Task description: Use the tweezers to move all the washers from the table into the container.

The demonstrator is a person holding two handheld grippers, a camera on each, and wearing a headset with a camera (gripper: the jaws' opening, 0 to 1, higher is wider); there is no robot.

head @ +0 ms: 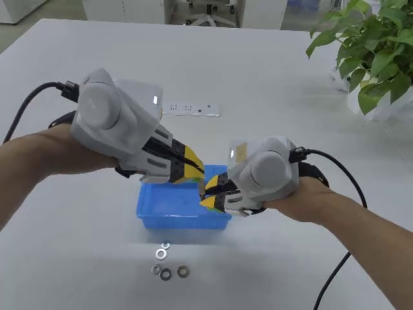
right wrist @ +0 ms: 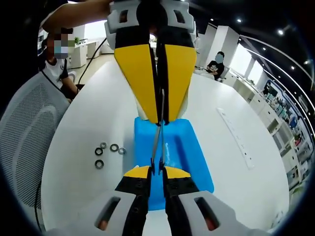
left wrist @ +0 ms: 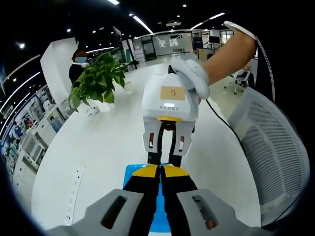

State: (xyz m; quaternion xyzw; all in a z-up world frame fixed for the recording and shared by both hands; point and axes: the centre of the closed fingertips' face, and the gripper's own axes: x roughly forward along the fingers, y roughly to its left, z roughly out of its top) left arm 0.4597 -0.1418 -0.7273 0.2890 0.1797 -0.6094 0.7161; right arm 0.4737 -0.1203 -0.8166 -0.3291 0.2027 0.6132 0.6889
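A thin metal pair of tweezers [right wrist: 158, 142] spans between both grippers above the blue container [head: 181, 216]. My left gripper [head: 193, 173] reaches in from the left, its yellow-tipped jaws shut on one end of the tweezers [head: 202, 187]. The right gripper [head: 208, 197] faces it from the right, jaws shut on the other end. In the right gripper view my own jaws [right wrist: 157, 171] close around the tweezers, with the left gripper [right wrist: 161, 113] just beyond. Several washers [head: 166, 261] lie on the white table in front of the container, also seen as washers [right wrist: 107, 153] left of the container [right wrist: 179, 157].
A white power strip [head: 190, 110] lies behind the grippers. A potted green plant [head: 371, 51] stands at the table's far right. Black cables [head: 348, 187] trail from both grippers. A mesh chair [left wrist: 280, 157] and seated people are beyond the table.
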